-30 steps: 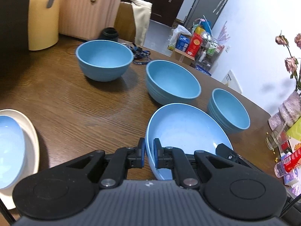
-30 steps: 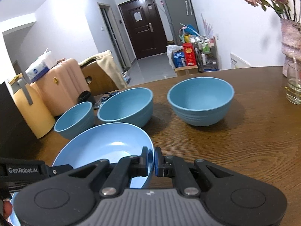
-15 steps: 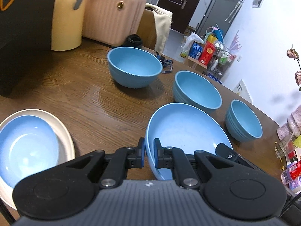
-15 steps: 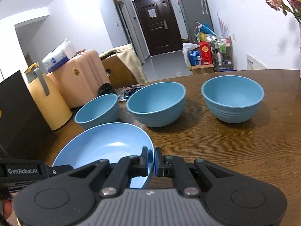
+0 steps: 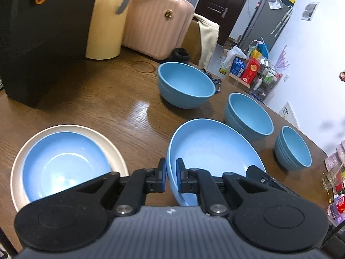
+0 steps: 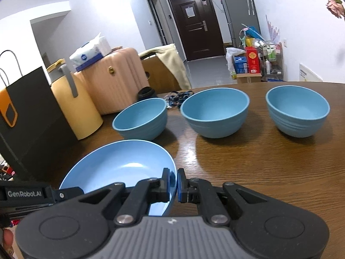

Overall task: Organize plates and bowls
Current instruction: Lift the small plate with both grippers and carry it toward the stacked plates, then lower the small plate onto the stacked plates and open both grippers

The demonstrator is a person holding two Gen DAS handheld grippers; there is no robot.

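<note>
A plate (image 5: 211,149) is between the stack (image 5: 64,164) on its left and three bowls (image 5: 185,84) in a row behind it.

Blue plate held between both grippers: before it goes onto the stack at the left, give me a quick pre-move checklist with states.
1. Left gripper clamped on blue plate rim: ok.
2. Right gripper clamped on the opposite rim: ok.
3. Plate clear of the table: cannot tell.
4. Target stack, blue plate on cream plate, nothing on top: ok.
5. Three blue bowls off the path: ok.
</note>
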